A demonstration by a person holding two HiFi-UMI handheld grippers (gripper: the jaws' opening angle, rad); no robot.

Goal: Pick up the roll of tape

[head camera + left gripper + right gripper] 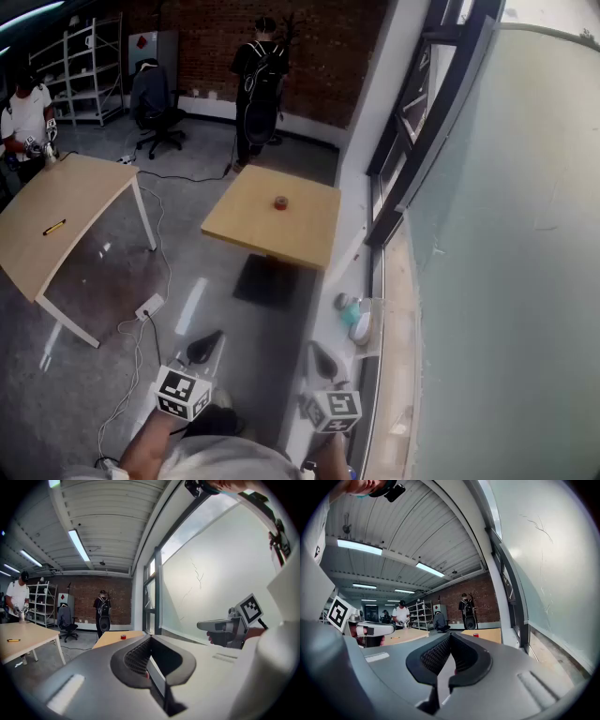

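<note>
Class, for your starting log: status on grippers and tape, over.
Left gripper shut, empty. Right gripper shut, empty. Roll of tape untouched on small table, well ahead. Nothing blocking it.

A long table (66, 202) sits at nine o'clock, a small yellow tool (54, 227) lying on it. A person with a backpack (258, 80) stands at twelve before the brick wall (319, 56); a power strip (149, 307) lies at eight.
</note>
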